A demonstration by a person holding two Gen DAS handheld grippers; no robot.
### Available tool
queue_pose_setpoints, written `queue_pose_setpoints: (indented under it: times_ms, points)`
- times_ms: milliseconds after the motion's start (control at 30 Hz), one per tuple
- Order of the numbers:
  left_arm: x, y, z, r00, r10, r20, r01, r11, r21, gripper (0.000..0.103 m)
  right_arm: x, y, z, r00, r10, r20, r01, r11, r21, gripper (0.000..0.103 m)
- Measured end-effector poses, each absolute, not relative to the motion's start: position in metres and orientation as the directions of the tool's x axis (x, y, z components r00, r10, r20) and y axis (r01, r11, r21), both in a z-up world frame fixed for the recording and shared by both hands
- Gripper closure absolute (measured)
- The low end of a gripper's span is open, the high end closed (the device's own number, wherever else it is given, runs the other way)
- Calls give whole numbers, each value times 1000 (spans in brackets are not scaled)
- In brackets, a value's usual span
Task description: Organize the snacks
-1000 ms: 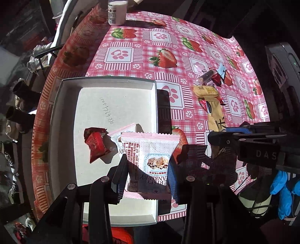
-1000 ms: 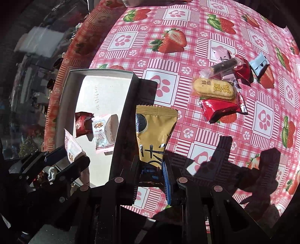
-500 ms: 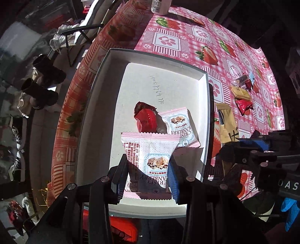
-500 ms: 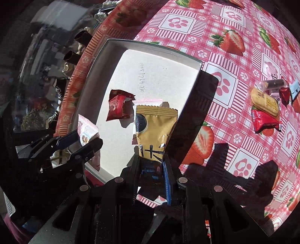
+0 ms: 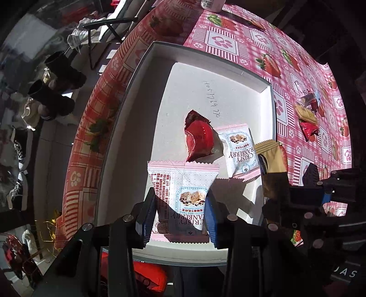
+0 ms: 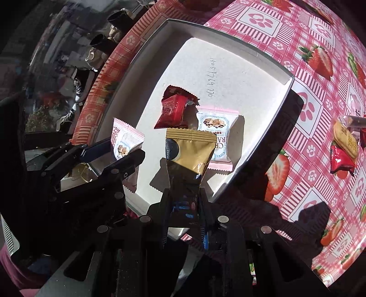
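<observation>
Nearest the left wrist camera, the left gripper (image 5: pixel 180 214) is clamped on a pink-edged cranberry crisp packet (image 5: pixel 183 189), its blue-padded fingers (image 5: pixel 146 213) pressing the packet's two sides; the packet hangs over the near part of the white box (image 5: pixel 160 75), and whether it touches the floor of the box cannot be told. In the right wrist view the right gripper (image 6: pixel 184 219) is closed narrow on the lower end of a gold snack packet (image 6: pixel 188 150), which stands up from the jaws over the box's near right area — the left gripper (image 6: pixel 114 157) shows just to its left with its own packet. Beyond the held packets, two snacks lie on the box floor: a second cranberry crisp packet (image 5: pixel 240 148) toward the right wall and a crumpled red wrapper (image 5: pixel 199 139) just beside it, the two touching or very nearly so. Farther in, handwritten digits (image 5: pixel 211 100) run across the bare box floor. The box sits at the edge of a table covered by a pink strawberry-and-paw tablecloth (image 5: pixel 231 43). Well apart to the right on the cloth lies a small cluster of loose snacks — a yellow biscuit pack (image 6: pixel 345 139) and a red packet (image 6: pixel 342 160) just under it, with others too small to tell. At the far edge stands a white container (image 5: pixel 209 3), mostly cut off.
</observation>
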State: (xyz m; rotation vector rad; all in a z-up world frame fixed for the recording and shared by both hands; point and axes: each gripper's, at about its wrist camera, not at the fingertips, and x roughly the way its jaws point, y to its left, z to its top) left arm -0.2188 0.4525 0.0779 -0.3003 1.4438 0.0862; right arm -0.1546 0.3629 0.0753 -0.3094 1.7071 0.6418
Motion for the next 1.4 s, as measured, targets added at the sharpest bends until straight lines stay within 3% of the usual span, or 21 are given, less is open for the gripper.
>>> queue_pose_setpoints:
  times_ms: [467, 633, 700, 733, 767, 800, 833, 933, 1400]
  points:
    - [-223, 459, 70, 119, -117, -986, -260, 955, -145, 58, -169, 388, 64, -268, 81, -960, -588, 776, 230, 79]
    - [-223, 460, 67, 102, -110, -989, -265, 955, -133, 43, -170, 387, 62, -271, 62, -961, -584, 783, 215, 78]
    - [-223, 462, 66, 97, -101, -990, -275, 953, -124, 30, -168, 383, 61, -275, 56, -960, -575, 790, 211, 78]
    - [-223, 463, 66, 95, -96, -991, -281, 952, -119, 29, -168, 382, 60, -277, 54, -959, -571, 794, 209, 77]
    - [-223, 465, 66, 92, -88, -992, -290, 951, -111, 29, -167, 379, 61, -276, 49, -960, -566, 799, 204, 73]
    - [-224, 467, 65, 87, -83, -993, -302, 947, -106, 29, -165, 377, 61, -267, 34, -963, -562, 806, 185, 59]
    - [-224, 471, 63, 84, -88, -993, -318, 942, -110, 28, -164, 374, 60, -254, 18, -967, -557, 815, 162, 38]
    - [-226, 479, 62, 86, -120, -989, -358, 923, -143, 26, -156, 361, 59, -249, 34, -968, -493, 856, 157, 1]
    - [-221, 458, 65, 75, -99, -992, -283, 952, -117, 26, -144, 332, 48, -291, 25, -956, -381, 914, 140, 1]
